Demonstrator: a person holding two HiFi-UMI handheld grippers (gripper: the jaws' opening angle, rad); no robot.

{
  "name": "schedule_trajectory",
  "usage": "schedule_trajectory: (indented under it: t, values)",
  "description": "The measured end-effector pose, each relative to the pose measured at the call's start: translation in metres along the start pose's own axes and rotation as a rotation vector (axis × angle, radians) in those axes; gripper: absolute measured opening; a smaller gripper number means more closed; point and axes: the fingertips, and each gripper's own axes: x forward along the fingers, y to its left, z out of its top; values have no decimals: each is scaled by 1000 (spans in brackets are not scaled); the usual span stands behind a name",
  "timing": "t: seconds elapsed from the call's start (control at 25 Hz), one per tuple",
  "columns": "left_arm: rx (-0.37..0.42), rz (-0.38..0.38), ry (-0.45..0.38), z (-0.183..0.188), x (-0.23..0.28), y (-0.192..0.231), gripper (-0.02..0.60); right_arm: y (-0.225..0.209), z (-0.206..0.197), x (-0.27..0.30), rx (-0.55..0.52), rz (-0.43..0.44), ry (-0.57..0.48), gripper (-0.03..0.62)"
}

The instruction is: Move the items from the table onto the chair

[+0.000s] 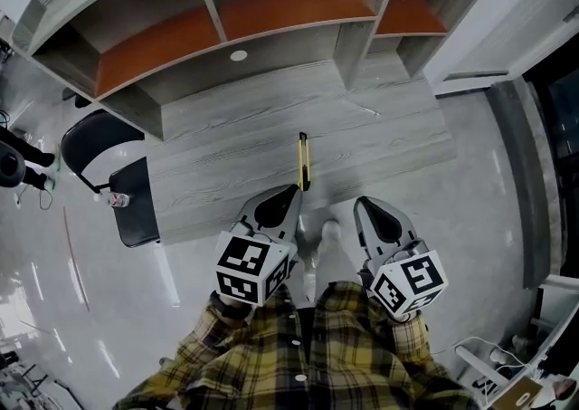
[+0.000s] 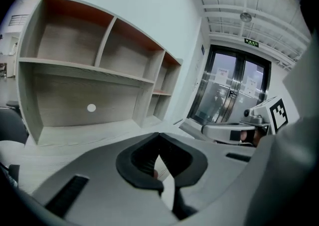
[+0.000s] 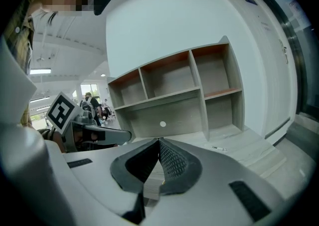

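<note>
A yellow and black utility knife [image 1: 303, 162] lies on the grey wood table [image 1: 235, 155], near its front edge. My left gripper [image 1: 291, 191] is shut and empty, with its tip just below and left of the knife. My right gripper [image 1: 360, 205] is also shut and empty, and hovers off the table's front edge to the right. The black chair [image 1: 136, 209] stands at the table's left end, with a small item [image 1: 116, 199] at its seat edge. In the left gripper view the jaws [image 2: 159, 140] meet with nothing between them. In the right gripper view the jaws [image 3: 159, 145] do the same.
An empty shelf unit [image 1: 226, 19] with orange boards runs along the back of the table. A thin pen-like thing [image 3: 218, 148] lies on the table at the right. Glass doors [image 2: 229, 95] stand to the right. Cables and a socket strip [image 1: 493, 358] lie on the floor at lower right.
</note>
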Motion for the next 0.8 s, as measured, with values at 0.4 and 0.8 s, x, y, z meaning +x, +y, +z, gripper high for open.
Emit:
schedule_trajectory:
  t: [0.4, 0.8]
  values:
    - [-40, 147, -69, 51, 57, 18, 5, -60, 42, 47, -64, 139, 18, 18]
    - [-90, 302, -71, 55, 96, 16, 5, -101, 62, 67, -85, 291, 43, 18]
